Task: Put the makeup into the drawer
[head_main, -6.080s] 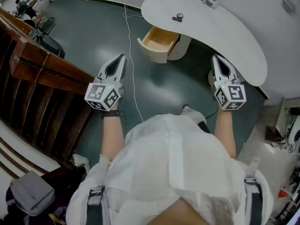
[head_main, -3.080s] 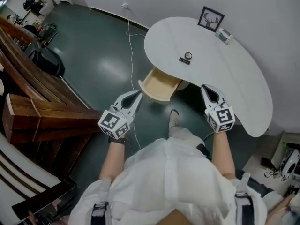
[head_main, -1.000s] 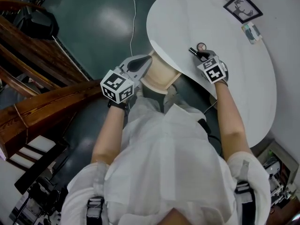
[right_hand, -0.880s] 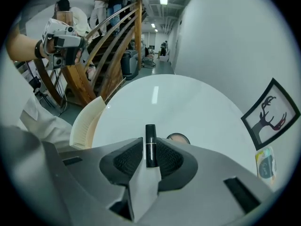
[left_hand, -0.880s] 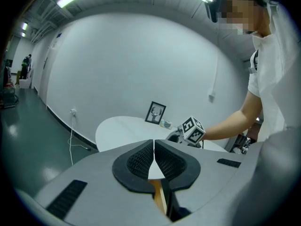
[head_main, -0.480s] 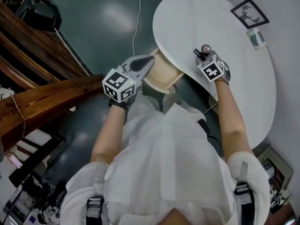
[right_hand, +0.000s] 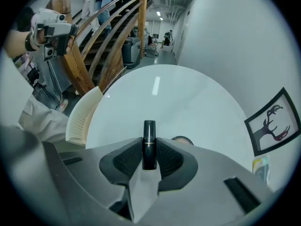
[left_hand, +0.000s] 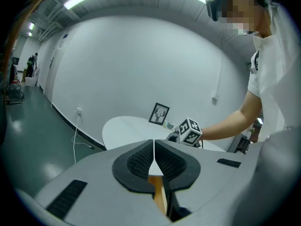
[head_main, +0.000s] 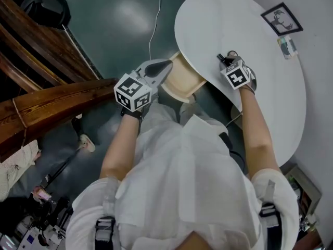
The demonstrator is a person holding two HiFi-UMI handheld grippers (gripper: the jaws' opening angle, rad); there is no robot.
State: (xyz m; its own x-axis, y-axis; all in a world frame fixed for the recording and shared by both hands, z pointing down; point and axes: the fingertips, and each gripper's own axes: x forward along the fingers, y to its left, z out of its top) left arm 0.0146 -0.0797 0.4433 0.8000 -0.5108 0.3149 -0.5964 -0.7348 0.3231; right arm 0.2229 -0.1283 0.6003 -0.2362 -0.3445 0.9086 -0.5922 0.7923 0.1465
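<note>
A black lipstick tube (right_hand: pixel 149 144) stands out between the pads of my right gripper (right_hand: pixel 149 160), which is shut on it just above the white table (right_hand: pixel 174 98). In the head view that gripper (head_main: pixel 225 61) sits at the table's near edge with the lipstick's tip (head_main: pixel 220 57) poking out. A round compact (right_hand: pixel 181 140) lies on the table just past the jaws. The open wooden drawer (head_main: pixel 182 81) hangs below the table edge. My left gripper (head_main: pixel 165 64) hovers beside the drawer, shut and empty, its jaws (left_hand: pixel 154 145) meeting at the tip.
A framed deer picture (head_main: pixel 283 18) and a small box (head_main: pixel 288 47) rest at the table's far side by the wall. A wooden staircase (head_main: pixel 47 51) runs along the left. A white cable (head_main: pixel 153 22) trails over the dark floor.
The right gripper has stayed at the lipstick and tilted a little over it. The left gripper holds beside the drawer. The head view has drifted slightly.
</note>
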